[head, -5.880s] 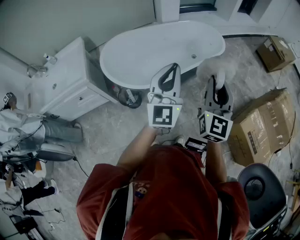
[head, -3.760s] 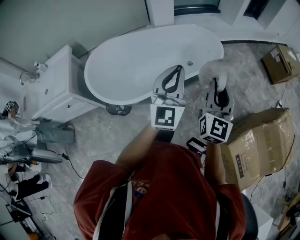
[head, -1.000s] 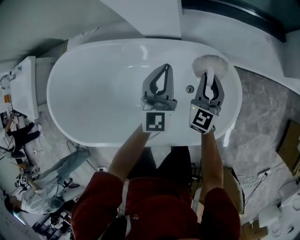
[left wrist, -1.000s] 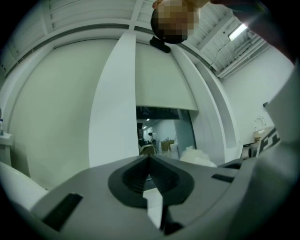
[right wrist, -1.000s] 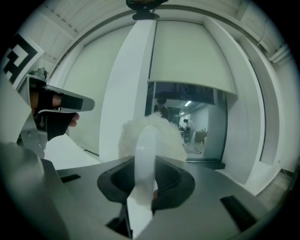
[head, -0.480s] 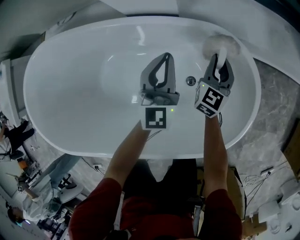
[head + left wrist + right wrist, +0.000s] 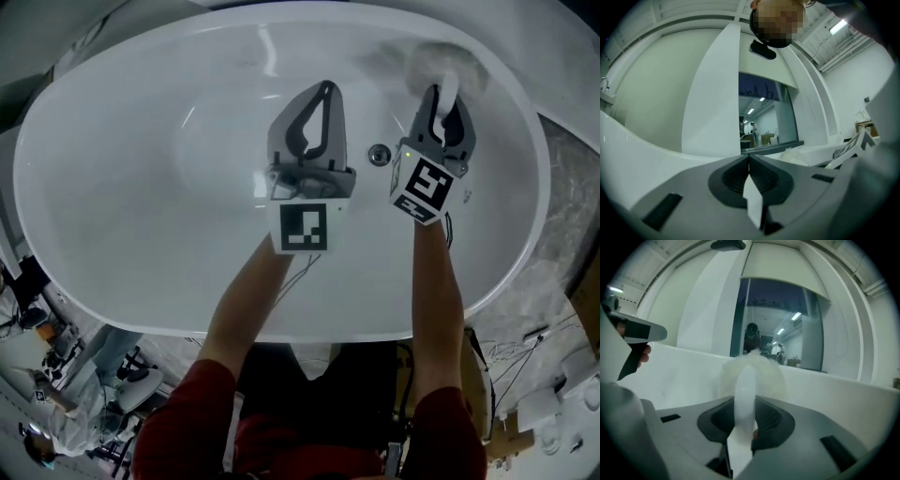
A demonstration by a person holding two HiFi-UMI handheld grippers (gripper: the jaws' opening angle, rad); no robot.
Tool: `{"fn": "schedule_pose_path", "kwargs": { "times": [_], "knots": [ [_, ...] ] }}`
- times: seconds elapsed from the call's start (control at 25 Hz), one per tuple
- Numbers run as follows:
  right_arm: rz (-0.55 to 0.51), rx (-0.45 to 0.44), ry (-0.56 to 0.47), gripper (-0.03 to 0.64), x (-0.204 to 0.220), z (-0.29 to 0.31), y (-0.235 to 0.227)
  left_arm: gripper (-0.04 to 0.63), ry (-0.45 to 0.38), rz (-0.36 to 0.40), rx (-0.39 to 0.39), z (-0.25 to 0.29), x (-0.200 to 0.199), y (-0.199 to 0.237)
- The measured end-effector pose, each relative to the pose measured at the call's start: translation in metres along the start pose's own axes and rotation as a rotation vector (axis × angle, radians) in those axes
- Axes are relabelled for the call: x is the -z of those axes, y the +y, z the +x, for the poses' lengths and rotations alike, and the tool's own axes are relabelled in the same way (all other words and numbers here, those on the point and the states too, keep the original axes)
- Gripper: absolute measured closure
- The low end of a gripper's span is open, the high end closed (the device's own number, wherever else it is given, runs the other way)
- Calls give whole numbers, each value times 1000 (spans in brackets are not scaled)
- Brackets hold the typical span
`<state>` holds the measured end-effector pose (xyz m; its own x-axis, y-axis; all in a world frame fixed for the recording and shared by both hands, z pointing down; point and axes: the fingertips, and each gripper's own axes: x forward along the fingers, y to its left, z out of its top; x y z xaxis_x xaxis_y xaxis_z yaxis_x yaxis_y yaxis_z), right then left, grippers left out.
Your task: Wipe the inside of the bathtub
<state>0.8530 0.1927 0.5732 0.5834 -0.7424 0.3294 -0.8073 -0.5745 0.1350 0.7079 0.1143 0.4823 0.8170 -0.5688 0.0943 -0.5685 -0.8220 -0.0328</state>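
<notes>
The white bathtub [image 7: 112, 169] fills the head view, its long axis running from 9 to 3 o'clock, and the person leans over its near rim at 6 o'clock with both arms reaching into the basin. That stance puts the whole inner surface within an arm's sweep.

The right tongs [image 7: 441, 98] pinch the pale handle [image 7: 744, 399] of a fluffy white brush [image 7: 441, 64], with the jaws closed on either side of it. The grip sits low on the handle, just behind the fluff, which should let the person press firmly without the head wobbling. The brush head lies at about 1 o'clock, against the far inner wall just beyond the drain [image 7: 379, 155]. It looks to be touching the wall, though white fluff on white enamel makes the contact hard to confirm.

The left tongs [image 7: 324, 89] hover over the middle of the tub at about 12 o'clock, their tips pressed together with nothing held. They are well clear of the brush, so they seem to be parked out of the way rather than working.

The wiping appears to be at its very start. The far wall near the drain is a sensible first patch, and the strokes can go on from there towards 9 o'clock. The curved, slippery wall could let the head skid, so steady pressure matters.
</notes>
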Motion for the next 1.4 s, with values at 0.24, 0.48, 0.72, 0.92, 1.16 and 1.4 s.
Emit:
{"fn": "schedule_pose_path", "kwargs": {
  "times": [0.24, 0.48, 0.72, 0.92, 1.16, 1.4],
  "knots": [
    [6, 26, -7, 525, 0, 2, 5, 580, 1, -29, -23, -6, 14, 18],
    [-14, 56, 15, 525, -5, 11, 34, 580, 19, -36, -52, -20, 20, 68],
    [5, 58, 48, 525, 0, 20, 77, 580, 53, -30, -88, -45, 36, 120],
    [17, 35, 55, 525, -13, 8, 146, 580, 65, -31, -132, -80, 36, 186],
    [-19, -28, 28, 525, -89, -54, 353, 580, 60, -37, -180, -197, -1, 364],
    [-47, -130, 4, 525, -112, -161, 534, 580, 102, -15, -244, -365, -9, 482]
  ]
}}
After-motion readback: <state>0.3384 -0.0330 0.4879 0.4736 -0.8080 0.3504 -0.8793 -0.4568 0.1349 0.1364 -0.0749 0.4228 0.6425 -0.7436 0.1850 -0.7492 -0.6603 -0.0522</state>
